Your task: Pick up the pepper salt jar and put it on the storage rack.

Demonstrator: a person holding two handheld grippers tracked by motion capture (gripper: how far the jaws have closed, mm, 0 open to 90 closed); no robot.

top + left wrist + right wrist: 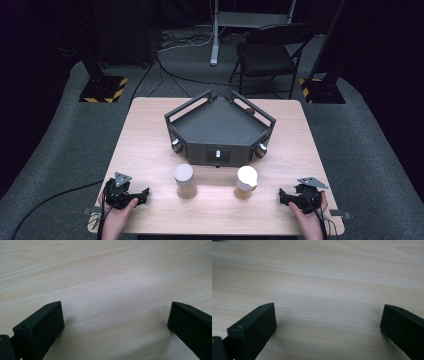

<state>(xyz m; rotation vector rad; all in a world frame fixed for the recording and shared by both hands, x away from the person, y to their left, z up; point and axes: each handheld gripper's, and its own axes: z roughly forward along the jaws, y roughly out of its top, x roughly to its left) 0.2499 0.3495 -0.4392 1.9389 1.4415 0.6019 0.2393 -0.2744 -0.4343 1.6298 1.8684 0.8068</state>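
- Left gripper (142, 192) rests low on the wooden table (150, 130) near the front left corner, held in the person's left hand (117, 217), jaws pointing toward the middle.
- In the left gripper view (115, 317) the 2 black jaws stand wide apart, with bare wood grain between them and nothing in the grip.
- Right gripper (283, 196) mirrors it at the front right, in the right hand (307, 220), jaws aimed inward.
- Right gripper view (328, 317): jaws spread wide too, just tabletop in the gap.
- Between the 2 grippers stand 2 upright jars: the left jar (185, 181) with a flat pale lid, the right jar (246, 182) with a white cap, both with brownish contents.
- Each jar sits near its gripper but apart from it.
- Behind the jars, mid-table, sits a dark angular tray (220, 125) with rails and knobs.
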